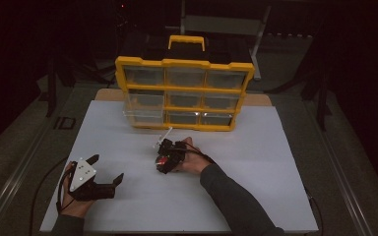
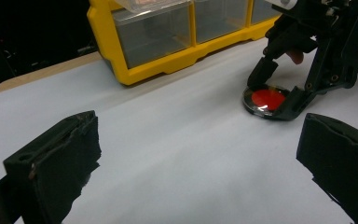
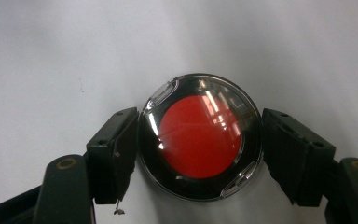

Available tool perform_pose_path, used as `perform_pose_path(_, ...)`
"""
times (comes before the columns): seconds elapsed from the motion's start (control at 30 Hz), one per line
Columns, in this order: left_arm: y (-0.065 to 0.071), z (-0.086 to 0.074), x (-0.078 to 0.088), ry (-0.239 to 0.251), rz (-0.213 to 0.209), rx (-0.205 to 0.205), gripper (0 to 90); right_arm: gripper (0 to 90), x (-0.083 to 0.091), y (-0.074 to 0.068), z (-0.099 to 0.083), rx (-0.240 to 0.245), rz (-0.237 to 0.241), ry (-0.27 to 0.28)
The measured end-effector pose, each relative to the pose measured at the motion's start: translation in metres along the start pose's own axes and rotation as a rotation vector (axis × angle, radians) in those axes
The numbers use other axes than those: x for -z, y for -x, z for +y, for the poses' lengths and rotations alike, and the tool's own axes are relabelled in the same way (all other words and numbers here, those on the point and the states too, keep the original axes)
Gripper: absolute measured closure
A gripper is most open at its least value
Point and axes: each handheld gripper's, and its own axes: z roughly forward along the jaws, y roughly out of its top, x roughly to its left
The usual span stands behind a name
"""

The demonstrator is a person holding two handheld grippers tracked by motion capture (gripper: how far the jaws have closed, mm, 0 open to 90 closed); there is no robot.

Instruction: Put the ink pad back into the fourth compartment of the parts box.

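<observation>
Red fills the middle of the one round disc (image 3: 200, 136), a flat piece with a black ring and a clear, glossy cover that catches streaks of light. It lies flat on the white sheet (image 1: 256, 162) covering the table, in front of the yellow organizer (image 1: 183, 93) and near its lower edge. No brand, label or lettering can be read on the disc, the organizer or either tool.

In the right gripper view the right gripper (image 3: 200, 154) points down over the disc, with one black jaw at each side of the rim. The left-hand jaw sits against the ring; the other is at the rim too, though whether it presses I cannot tell for sure. The jaws are closed in on the disc. The left gripper view shows the same pair straddling the disc (image 2: 268, 99) on the sheet.

The left gripper (image 1: 106, 172) rests on the sheet near the table's front left, well apart from the disc, with its two jaws spread wide and nothing between them. A grey three-cornered plate sits on top of it.

Counted: one disc, two grippers, one organizer with nine clear drawers in three rows of three, and one yellow carrying handle (image 1: 187, 40) on top.
</observation>
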Motion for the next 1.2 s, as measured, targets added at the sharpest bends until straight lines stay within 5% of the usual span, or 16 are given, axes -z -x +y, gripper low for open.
perform_pose_path(1.2, 0.001, 0.000, -0.001, -0.005, -0.003, -0.001, 0.0, 29.5, 0.038, -0.005, 0.011, 0.043, 0.006, 0.032)
